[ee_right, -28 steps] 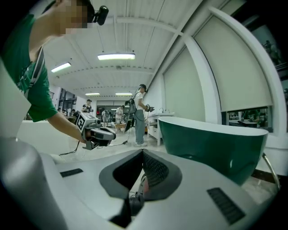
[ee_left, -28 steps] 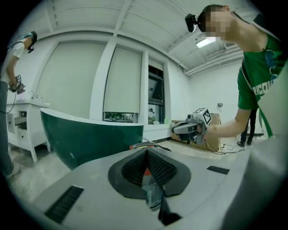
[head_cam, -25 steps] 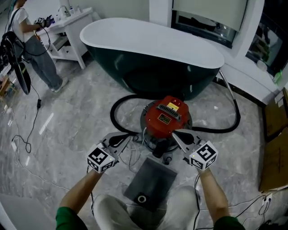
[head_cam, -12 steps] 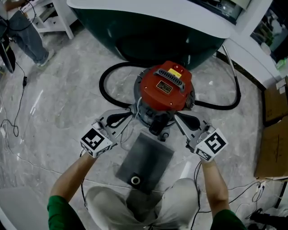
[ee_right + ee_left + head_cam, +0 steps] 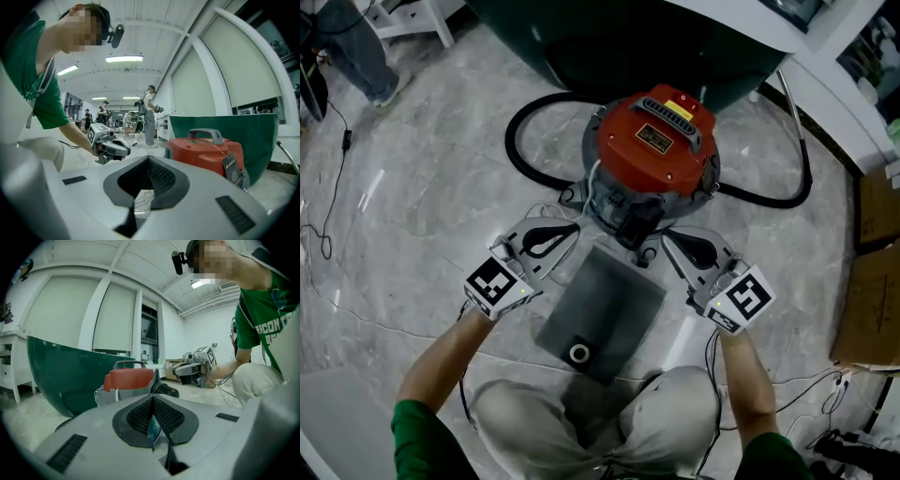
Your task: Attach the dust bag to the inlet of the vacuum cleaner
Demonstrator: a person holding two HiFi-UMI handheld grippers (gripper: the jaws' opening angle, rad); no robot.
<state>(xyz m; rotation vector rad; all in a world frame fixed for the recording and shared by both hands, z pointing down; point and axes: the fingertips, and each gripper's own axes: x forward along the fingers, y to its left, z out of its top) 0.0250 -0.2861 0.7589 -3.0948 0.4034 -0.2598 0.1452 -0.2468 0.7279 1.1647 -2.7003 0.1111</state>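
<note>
Grey-bodied, my left tongs (image 5: pixel 570 228) are pinched together on nothing, their tips close to the vacuum's (image 5: pixel 656 141) base. Just right of them, between both tongs, the bag (image 5: pixel 602 314) lies flat on the floor. Its collar (image 5: pixel 578 352) sits at the end nearest me, behind both tips and facing away from the machine. Ahead of the bag, between the two sets of tips, the dark inlet (image 5: pixel 630 225) faces me low on the vacuum. My right tongs (image 5: pixel 666 237) are also fully closed and empty, their tips just right of the inlet.

I see several risks. Both tongs must open before either can take anything. A thin bag lying flat on polished stone will probably skid instead of lifting when I pinch an edge. The collar has to be swung round to meet the inlet, and a one-sided grip could fold or tear the bag. Pushing the collar on may also shove the vacuum away, since nothing braces it.
</note>
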